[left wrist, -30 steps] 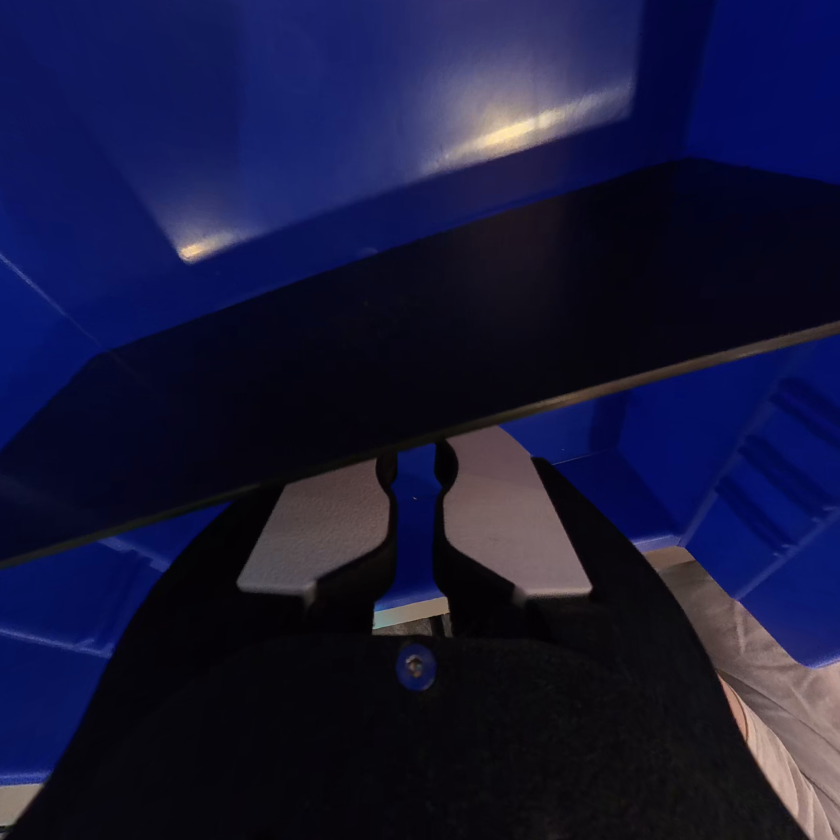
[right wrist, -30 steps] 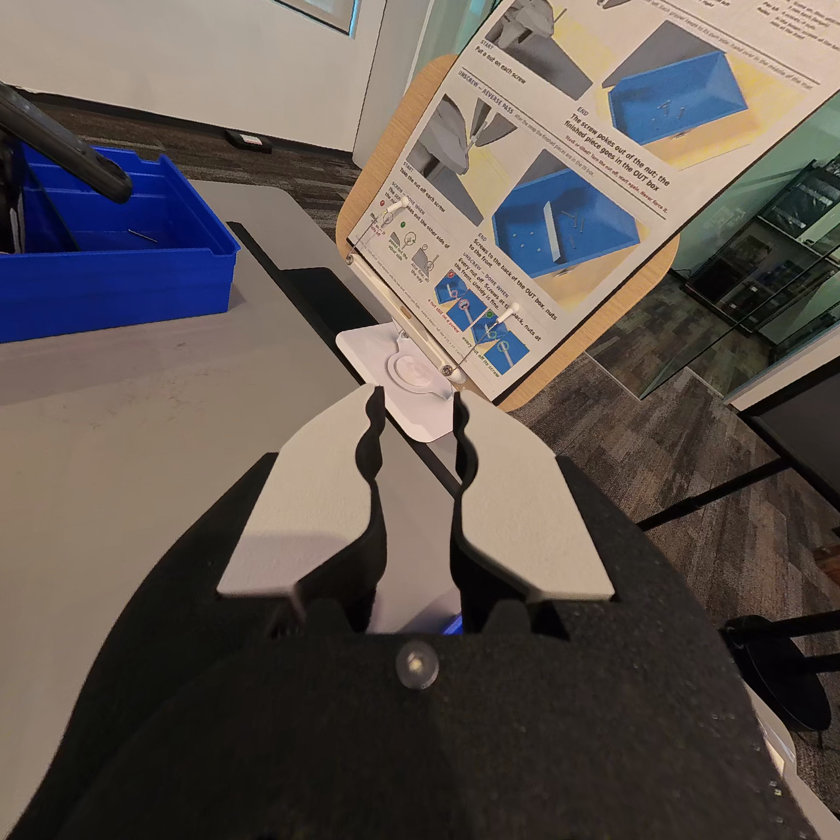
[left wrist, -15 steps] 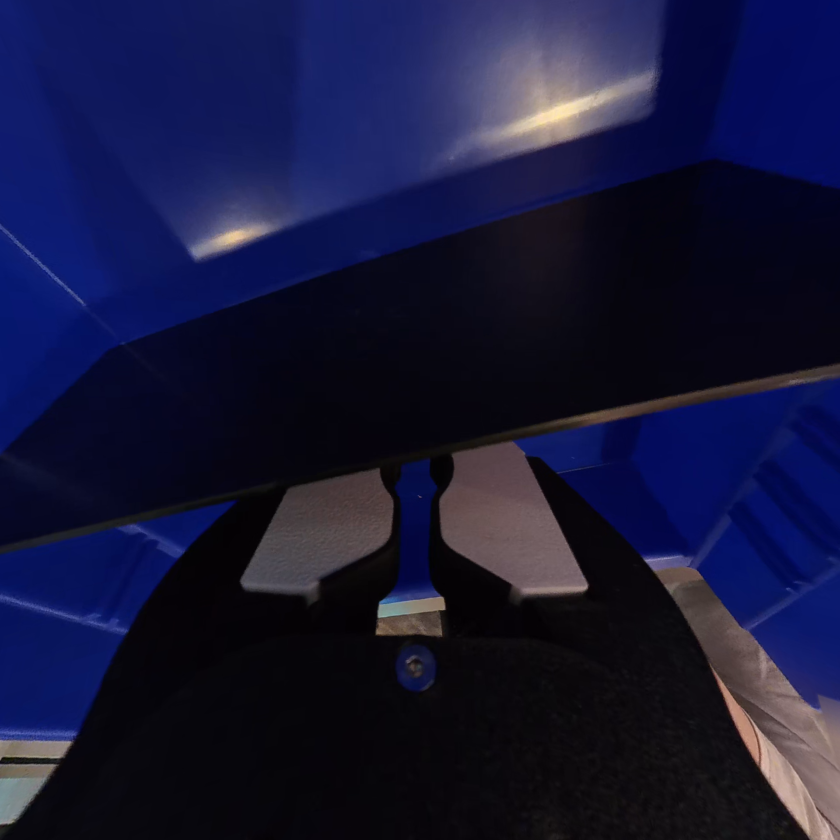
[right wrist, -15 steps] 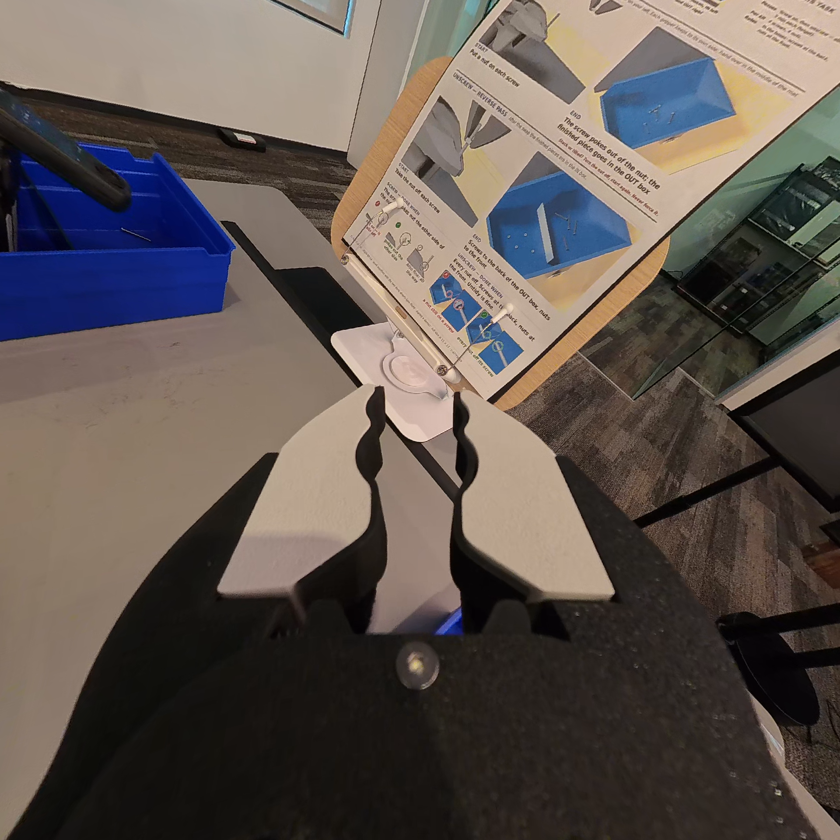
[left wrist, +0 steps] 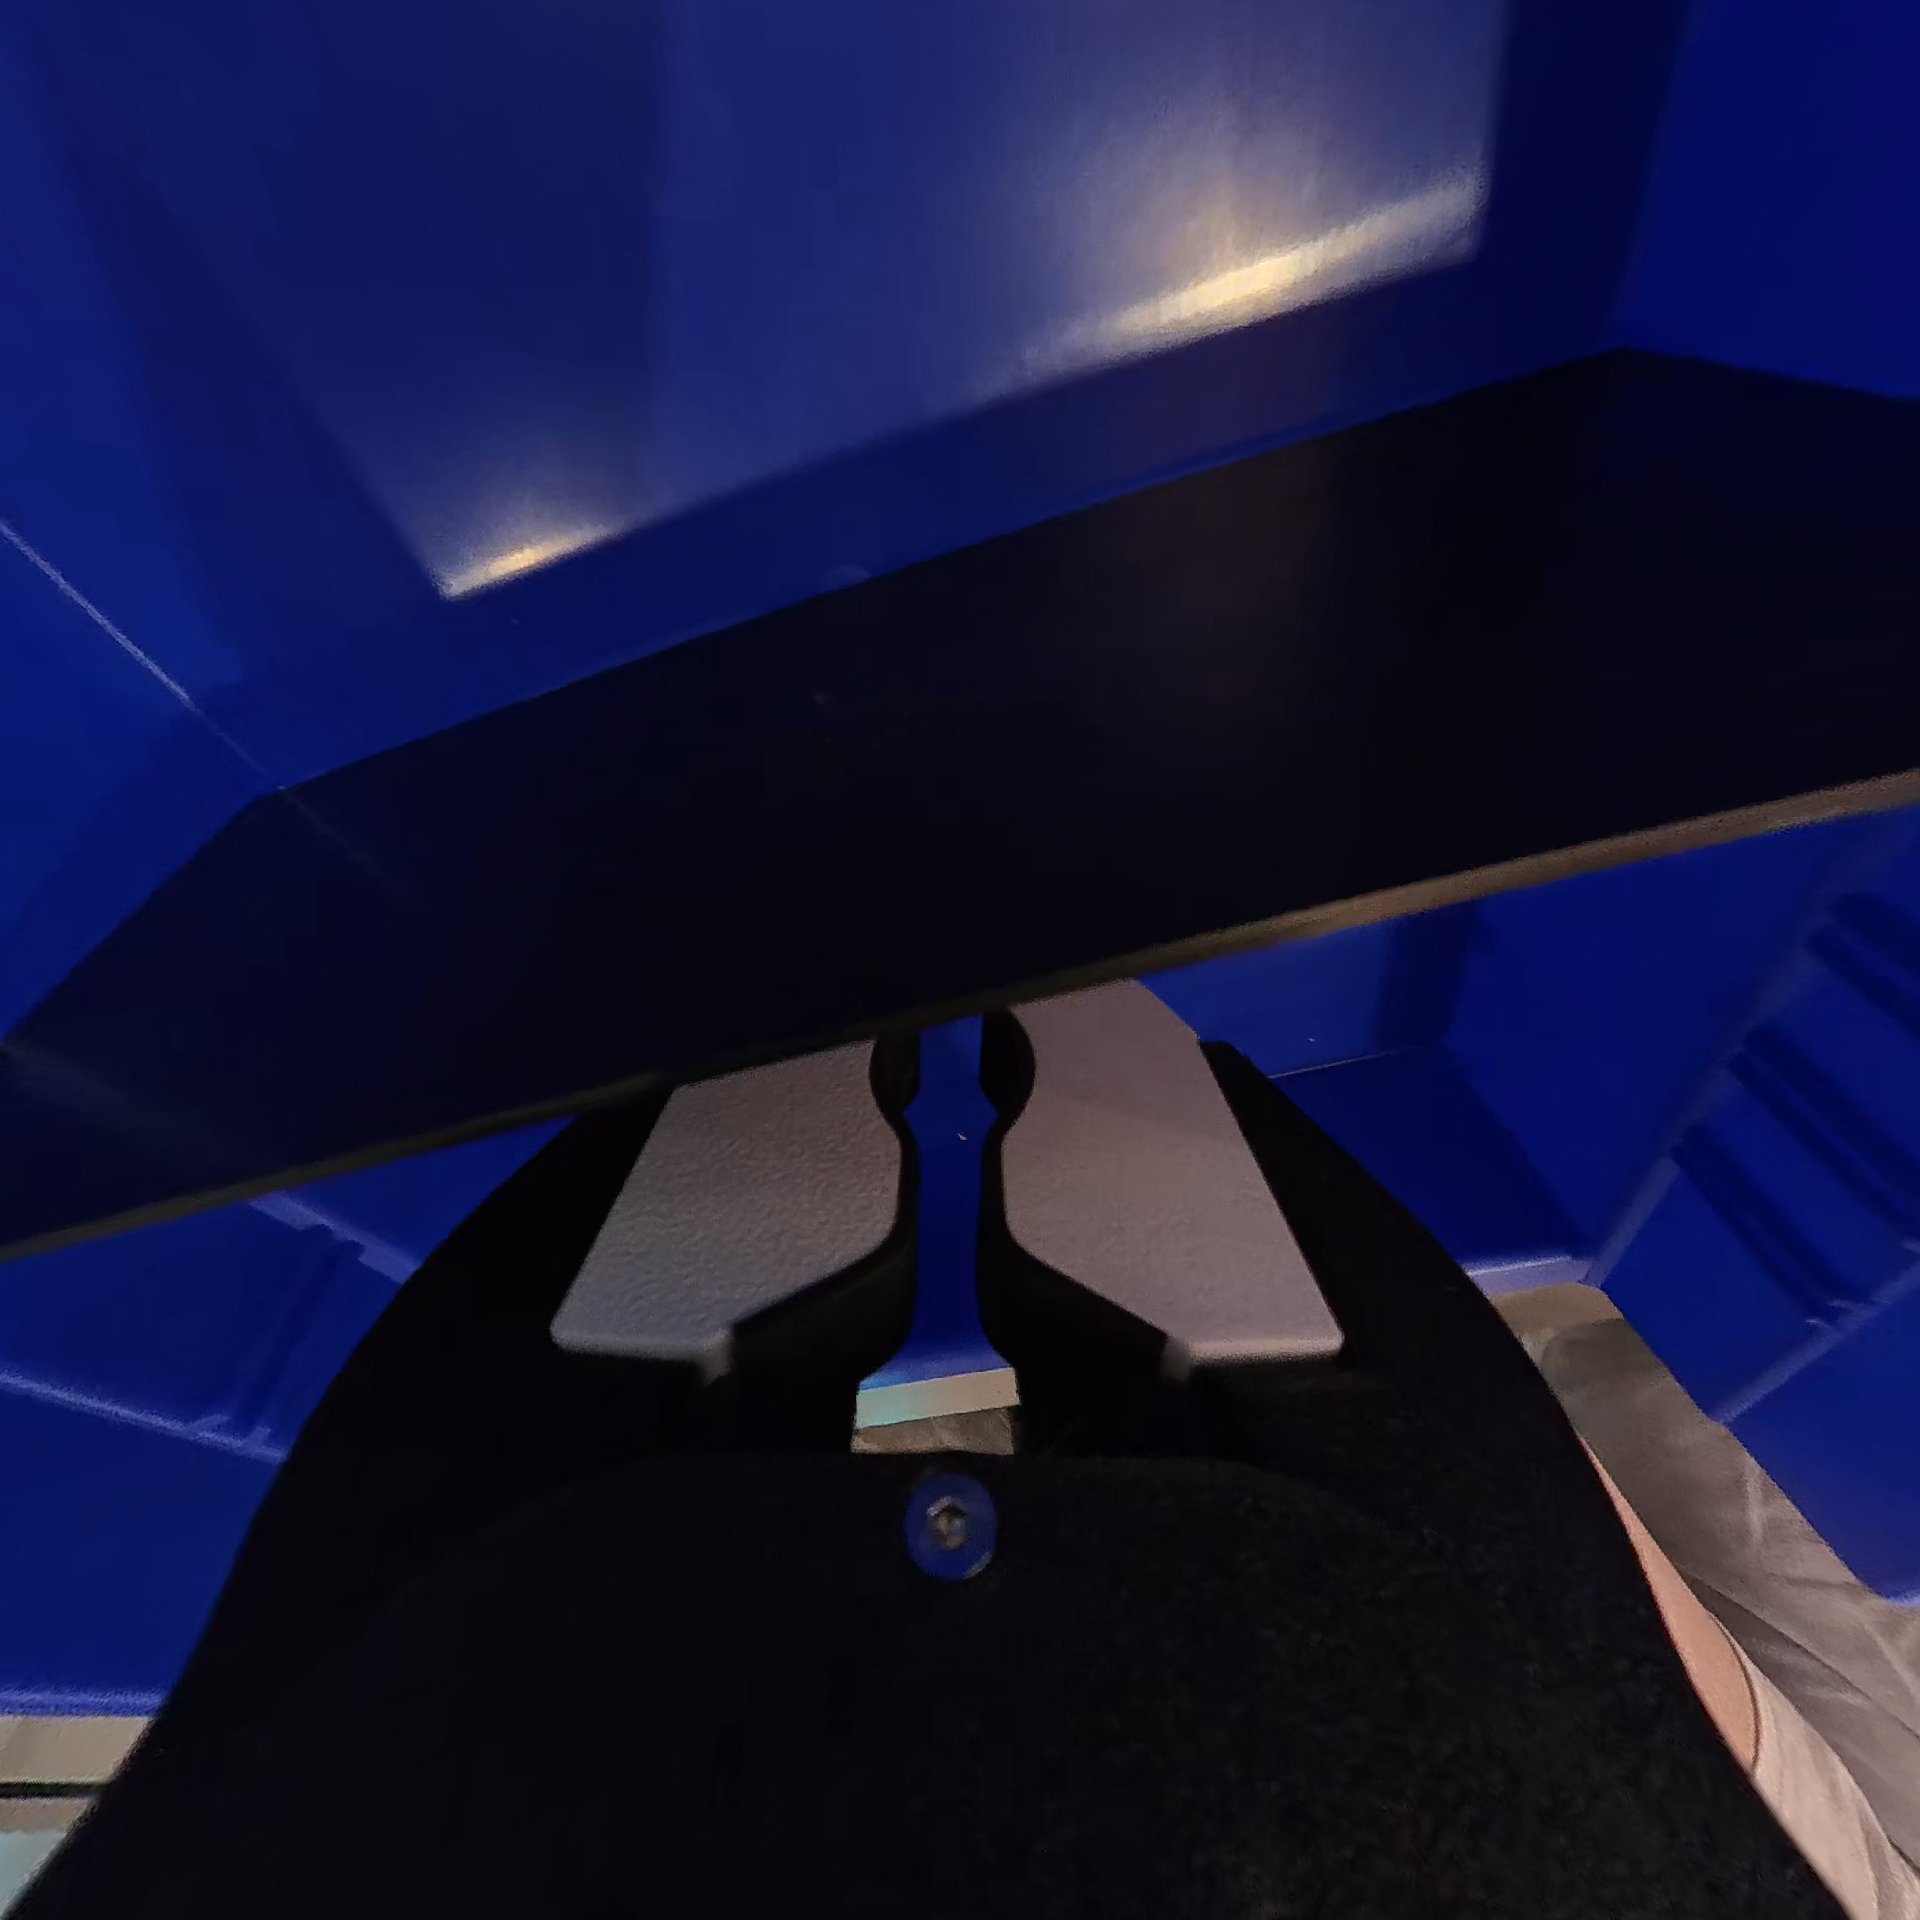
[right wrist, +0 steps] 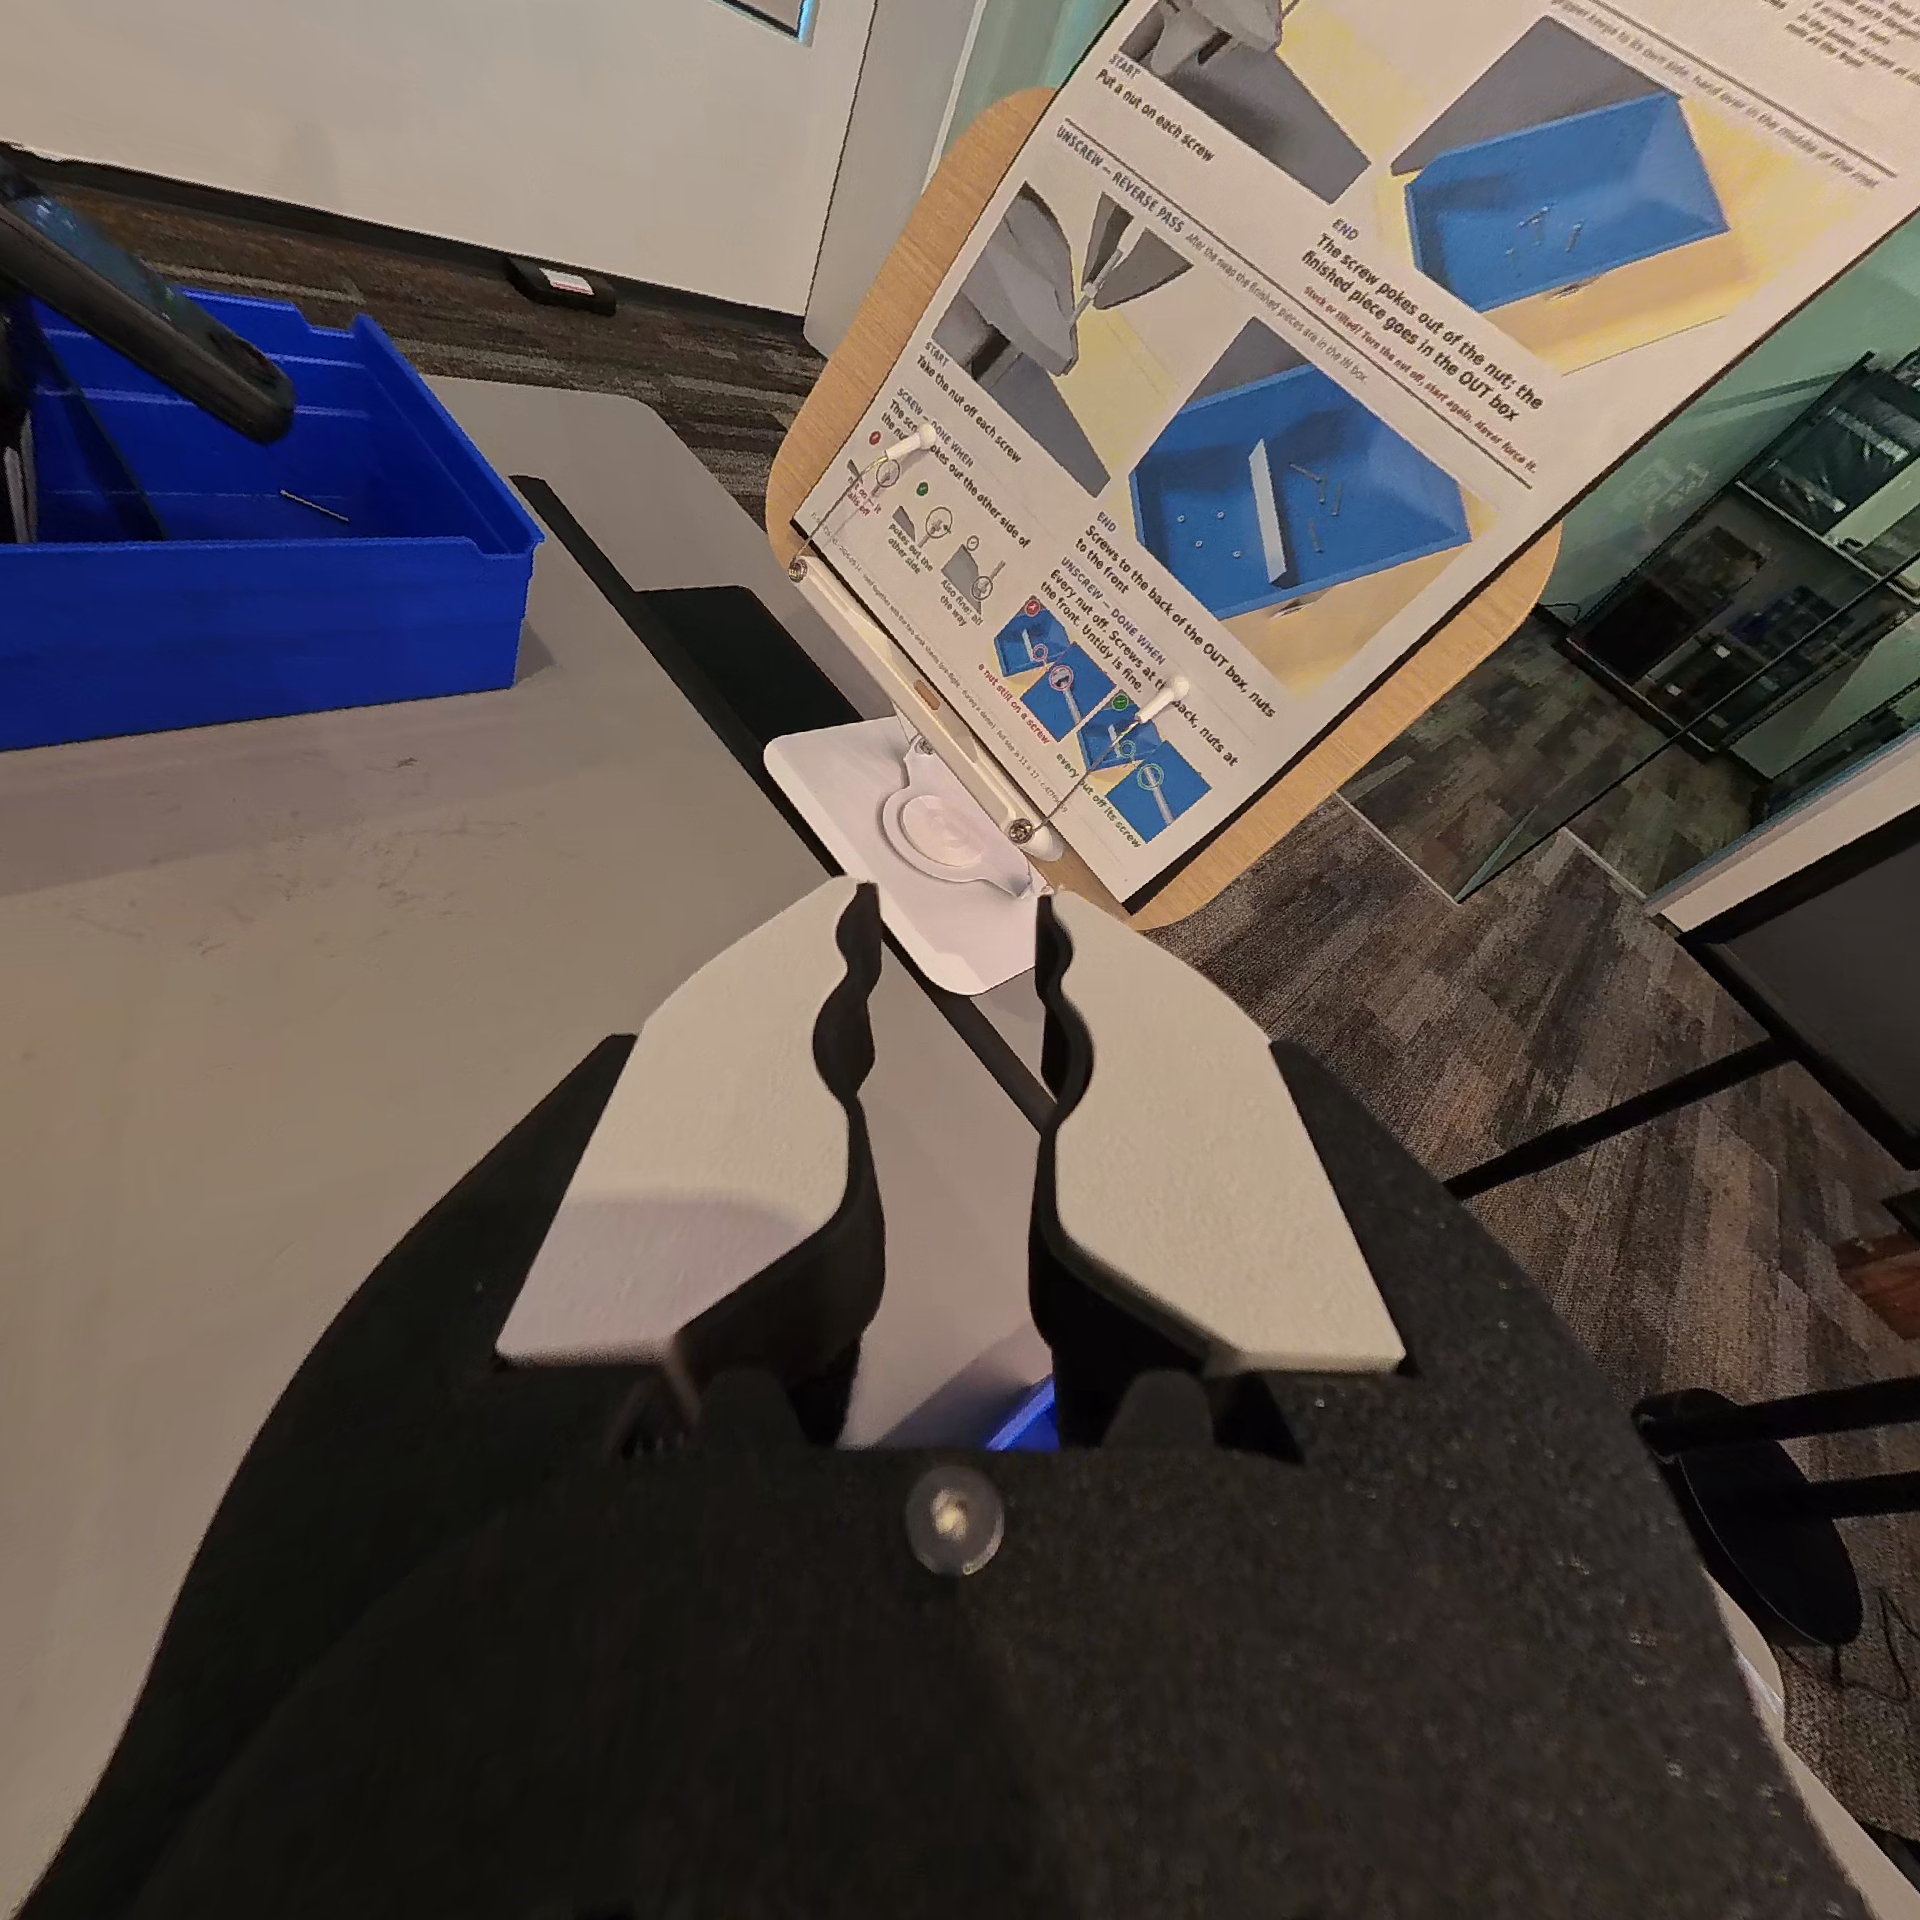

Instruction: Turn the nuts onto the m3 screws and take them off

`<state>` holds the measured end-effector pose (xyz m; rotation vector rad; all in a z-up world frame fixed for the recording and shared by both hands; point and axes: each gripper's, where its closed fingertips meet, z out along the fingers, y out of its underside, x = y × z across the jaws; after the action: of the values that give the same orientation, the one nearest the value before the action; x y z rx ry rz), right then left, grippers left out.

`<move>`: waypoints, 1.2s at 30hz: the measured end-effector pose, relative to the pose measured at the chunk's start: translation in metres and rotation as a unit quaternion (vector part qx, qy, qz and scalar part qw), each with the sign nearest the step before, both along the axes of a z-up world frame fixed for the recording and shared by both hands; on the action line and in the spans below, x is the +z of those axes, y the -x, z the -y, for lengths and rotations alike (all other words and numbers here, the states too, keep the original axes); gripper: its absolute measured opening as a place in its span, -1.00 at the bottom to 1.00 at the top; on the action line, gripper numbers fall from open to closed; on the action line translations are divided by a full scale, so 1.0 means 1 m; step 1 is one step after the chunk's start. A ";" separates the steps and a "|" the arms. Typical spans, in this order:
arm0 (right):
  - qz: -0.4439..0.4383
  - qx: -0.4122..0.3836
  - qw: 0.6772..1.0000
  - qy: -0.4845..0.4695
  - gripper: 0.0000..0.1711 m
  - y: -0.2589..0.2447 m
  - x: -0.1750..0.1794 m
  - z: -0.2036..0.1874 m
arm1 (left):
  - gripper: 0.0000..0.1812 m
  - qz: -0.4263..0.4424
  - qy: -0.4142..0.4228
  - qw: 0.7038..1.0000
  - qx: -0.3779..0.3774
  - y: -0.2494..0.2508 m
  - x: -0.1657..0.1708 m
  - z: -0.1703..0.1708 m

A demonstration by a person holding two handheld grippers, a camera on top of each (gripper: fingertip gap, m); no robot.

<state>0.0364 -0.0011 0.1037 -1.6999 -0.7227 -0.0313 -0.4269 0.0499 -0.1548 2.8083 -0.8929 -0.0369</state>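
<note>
One screw [right wrist: 314, 506] (lone) in blue bin [right wrist: 260, 634]

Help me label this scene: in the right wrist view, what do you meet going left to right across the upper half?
Blue bin with one thin screw lying inside → white stand base → instruction board → dark glass-fronted shelving.
</note>
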 end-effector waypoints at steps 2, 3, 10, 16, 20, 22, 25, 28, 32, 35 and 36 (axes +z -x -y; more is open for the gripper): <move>0.003 0.000 1.000 0.002 -0.67 0.000 -0.001 0.000 | -0.93 0.012 0.000 1.000 -0.003 0.000 0.000 0.000; 0.005 -0.001 1.000 0.003 -0.67 0.000 -0.002 -0.001 | -0.93 0.019 0.000 1.000 -0.003 0.000 0.000 0.000; 0.012 0.000 1.000 0.008 -0.67 0.002 -0.005 -0.001 | -0.94 0.043 0.007 0.999 -0.002 0.001 0.000 0.003; 0.016 -0.001 1.000 0.013 -0.67 0.002 -0.007 -0.002 | -0.94 0.029 0.003 0.999 -0.020 0.001 0.000 0.003; 0.019 -0.001 1.000 0.013 -0.67 0.002 -0.007 -0.002 | -0.94 0.024 0.001 0.999 -0.023 0.001 0.000 0.003; 0.019 0.000 1.000 0.013 -0.67 0.002 -0.007 -0.002 | -0.94 0.021 -0.001 0.999 -0.029 0.001 0.000 0.003; 0.021 -0.001 1.000 0.015 -0.67 0.002 -0.008 -0.002 | -0.94 0.018 -0.004 0.999 -0.034 0.001 0.000 0.003; 0.023 -0.001 1.000 0.016 -0.67 0.002 -0.009 -0.003 | -0.94 0.016 -0.005 0.999 -0.034 0.001 0.000 0.003; 0.027 -0.001 1.000 0.016 -0.67 0.003 -0.009 -0.002 | -0.94 0.014 -0.005 0.999 -0.039 0.001 -0.001 0.003; 0.031 -0.003 0.999 0.015 -0.67 0.002 -0.010 -0.003 | -0.94 0.012 -0.006 0.999 -0.042 0.001 -0.001 0.003; 0.032 -0.003 0.999 0.015 -0.67 0.002 -0.010 -0.003 | -0.94 0.011 -0.006 0.999 -0.042 0.001 -0.001 0.003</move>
<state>0.0340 0.0018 0.0941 -1.7365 -0.7676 -0.0795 -0.4282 0.0467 -0.1554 2.7854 -1.0194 -0.0221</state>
